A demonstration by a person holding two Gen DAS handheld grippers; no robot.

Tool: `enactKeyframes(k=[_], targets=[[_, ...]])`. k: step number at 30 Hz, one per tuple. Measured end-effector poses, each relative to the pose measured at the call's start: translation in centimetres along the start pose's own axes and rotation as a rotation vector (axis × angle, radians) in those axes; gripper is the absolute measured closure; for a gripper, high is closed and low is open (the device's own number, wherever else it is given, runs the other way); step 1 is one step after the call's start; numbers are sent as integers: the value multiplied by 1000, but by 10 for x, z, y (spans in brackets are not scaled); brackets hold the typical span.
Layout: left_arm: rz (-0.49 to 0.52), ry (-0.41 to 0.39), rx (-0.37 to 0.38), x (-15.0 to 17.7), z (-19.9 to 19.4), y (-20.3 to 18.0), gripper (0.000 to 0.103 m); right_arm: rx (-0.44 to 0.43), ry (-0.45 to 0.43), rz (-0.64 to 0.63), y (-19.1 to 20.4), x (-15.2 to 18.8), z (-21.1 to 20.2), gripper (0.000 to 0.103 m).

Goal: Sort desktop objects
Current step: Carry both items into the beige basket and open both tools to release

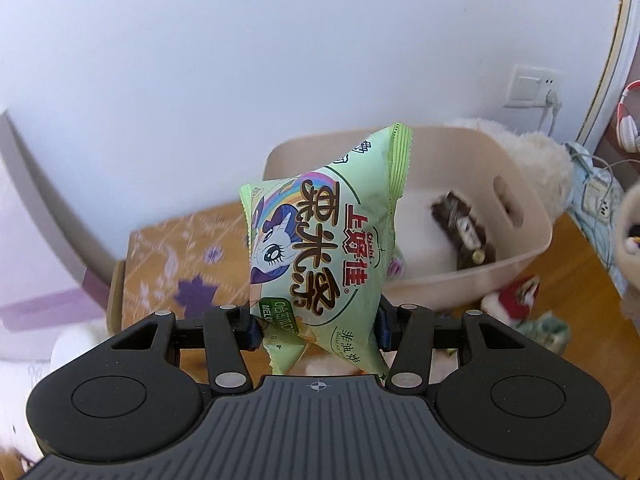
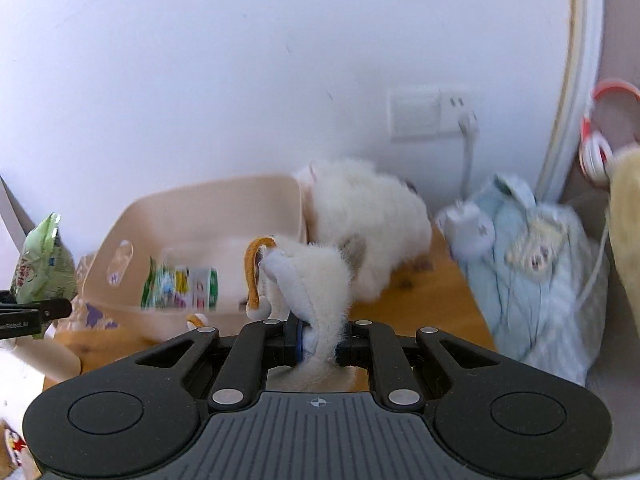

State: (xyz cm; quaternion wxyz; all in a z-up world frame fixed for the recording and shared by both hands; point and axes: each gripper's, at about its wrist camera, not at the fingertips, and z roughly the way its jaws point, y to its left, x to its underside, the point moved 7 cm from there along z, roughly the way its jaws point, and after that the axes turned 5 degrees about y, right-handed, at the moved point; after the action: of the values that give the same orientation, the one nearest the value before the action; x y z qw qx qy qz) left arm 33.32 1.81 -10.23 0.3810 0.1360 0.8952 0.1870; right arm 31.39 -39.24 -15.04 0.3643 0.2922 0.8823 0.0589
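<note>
I hold a green snack bag point(image 1: 320, 248) clamped in my left gripper point(image 1: 318, 330) and a white plush toy point(image 2: 316, 280) pinched in my right gripper point(image 2: 320, 346), both lifted before the beige bin point(image 1: 532, 248); next, I judge, each needs dropping where it belongs.

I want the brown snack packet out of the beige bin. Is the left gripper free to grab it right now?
Probably not: the left gripper is shut on a green snack bag, which hangs in front of the beige bin holding the brown packet.
</note>
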Motion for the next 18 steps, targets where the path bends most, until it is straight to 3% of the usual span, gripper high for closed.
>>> enactKeyframes(k=[8,15,16,18], targets=[[44,-15,-13,-39,19,-27,52,-21,-47,-88,22,-45,21,91],[55,19,-15,-52,48,-41,52,-2,-82,-148,39,-69,45,91],[58,25,-18,-52,52,-43,52,113,-106,-8,31,-73,49,91],[62,35,-30,-52,61,-45,52,108,-85,5,33,-77,61,91]])
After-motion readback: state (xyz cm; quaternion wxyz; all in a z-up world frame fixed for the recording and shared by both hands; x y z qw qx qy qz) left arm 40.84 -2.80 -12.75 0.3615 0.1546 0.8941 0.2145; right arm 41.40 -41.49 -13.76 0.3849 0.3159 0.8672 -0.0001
